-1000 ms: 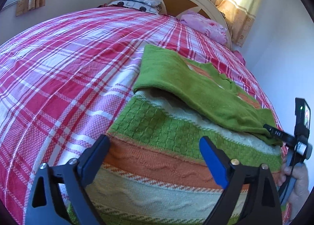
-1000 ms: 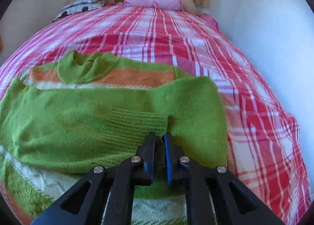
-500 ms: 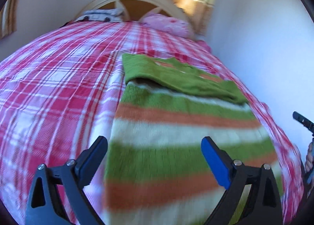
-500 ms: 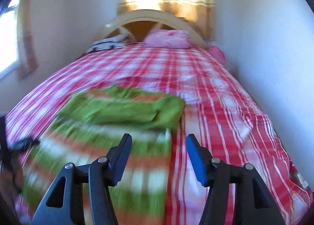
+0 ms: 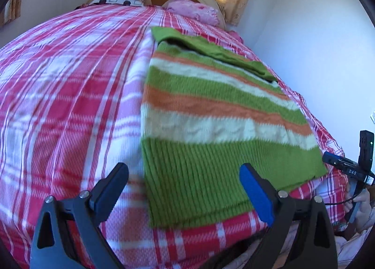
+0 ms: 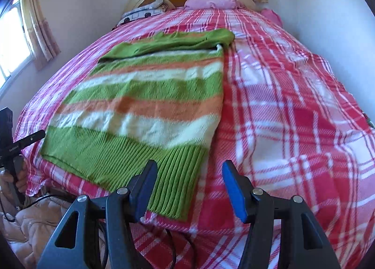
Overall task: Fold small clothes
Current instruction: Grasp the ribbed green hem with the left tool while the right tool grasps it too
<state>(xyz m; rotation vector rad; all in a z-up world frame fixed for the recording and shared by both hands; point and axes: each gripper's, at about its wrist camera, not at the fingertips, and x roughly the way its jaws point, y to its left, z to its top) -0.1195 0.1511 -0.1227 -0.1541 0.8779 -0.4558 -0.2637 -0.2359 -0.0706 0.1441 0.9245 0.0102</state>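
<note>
Right wrist: sweater (image 6: 145,104) hem btwn right gripper (image 6: 189,187) jaws, untouched.

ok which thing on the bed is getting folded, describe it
On the bed's red plaid cover lies one flat knitted sweater near the foot edge. It alone has green, orange and cream stripes, with a plain green sleeve folded across its far end.

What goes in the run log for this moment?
left gripper: open, empty | right gripper: open, empty | striped sweater: flat on bed, sleeves folded across top | next: likely grab hem
</note>
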